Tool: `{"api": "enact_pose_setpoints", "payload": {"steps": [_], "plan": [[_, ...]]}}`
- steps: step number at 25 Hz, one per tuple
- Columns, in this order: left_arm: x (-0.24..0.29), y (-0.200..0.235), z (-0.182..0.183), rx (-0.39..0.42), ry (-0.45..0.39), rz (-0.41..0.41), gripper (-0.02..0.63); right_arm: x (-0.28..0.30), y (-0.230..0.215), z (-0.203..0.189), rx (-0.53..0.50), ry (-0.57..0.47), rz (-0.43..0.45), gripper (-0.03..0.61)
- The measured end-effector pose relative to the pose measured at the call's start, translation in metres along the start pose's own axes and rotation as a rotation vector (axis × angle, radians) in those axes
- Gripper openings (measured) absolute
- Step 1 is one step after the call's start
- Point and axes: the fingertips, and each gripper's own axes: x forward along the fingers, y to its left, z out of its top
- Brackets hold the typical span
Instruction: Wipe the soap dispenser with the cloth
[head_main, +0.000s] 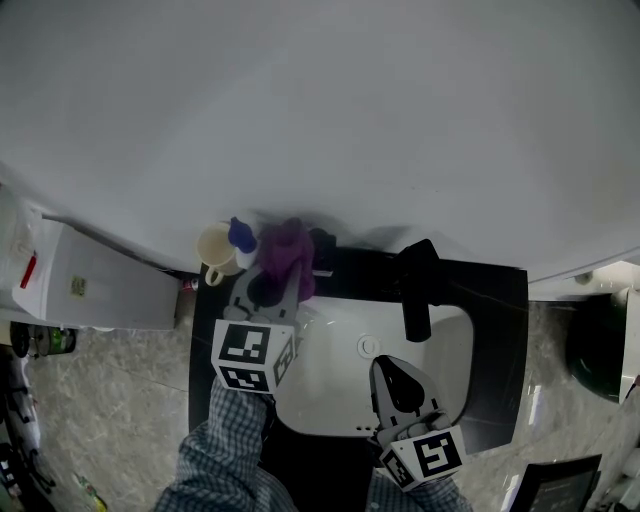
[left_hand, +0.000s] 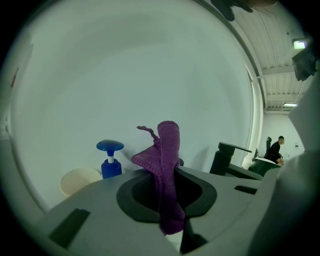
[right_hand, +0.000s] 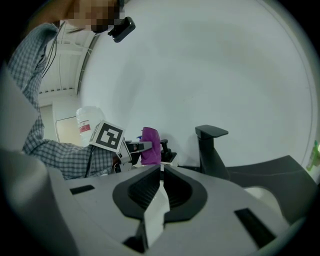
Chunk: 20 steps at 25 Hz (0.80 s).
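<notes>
The soap dispenser (head_main: 242, 236), blue with a mushroom-shaped pump head, stands at the back left corner of the black counter, against the white wall. My left gripper (head_main: 278, 282) is shut on a purple knitted cloth (head_main: 286, 252), which sticks up past the jaws just right of the dispenser. The left gripper view has the cloth (left_hand: 168, 165) bunched between the jaws, with the dispenser (left_hand: 110, 160) apart from it to the left. My right gripper (head_main: 384, 366) hovers over the white basin (head_main: 330, 385), shut, with nothing held; its own view shows its jaws (right_hand: 161, 169) pressed together.
A cream cup (head_main: 214, 246) stands left of the dispenser. A black faucet (head_main: 418, 285) rises at the back of the basin. A small black object (head_main: 322, 250) sits behind the cloth. A white bin (head_main: 95, 285) stands left of the counter (head_main: 500, 300).
</notes>
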Motion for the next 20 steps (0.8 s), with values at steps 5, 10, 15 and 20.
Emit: {"api": "enact_pose_setpoints", "payload": {"steps": [5, 10, 15, 20], "plan": [[-0.002, 0.002, -0.004, -0.010, -0.002, 0.033, 0.063, -0.001, -0.002, -0.001, 0.003, 0.002, 0.000, 0.031], [-0.005, 0.004, -0.009, -0.079, -0.015, 0.063, 0.063, 0.000, -0.002, -0.003, 0.008, 0.002, 0.001, 0.031], [-0.007, 0.006, -0.013, -0.113, -0.030, 0.079, 0.063, 0.001, -0.003, -0.005, 0.001, 0.009, -0.001, 0.031], [-0.011, 0.008, -0.024, -0.138, -0.012, 0.086, 0.063, 0.000, -0.008, -0.002, -0.008, 0.011, -0.006, 0.031]]}}
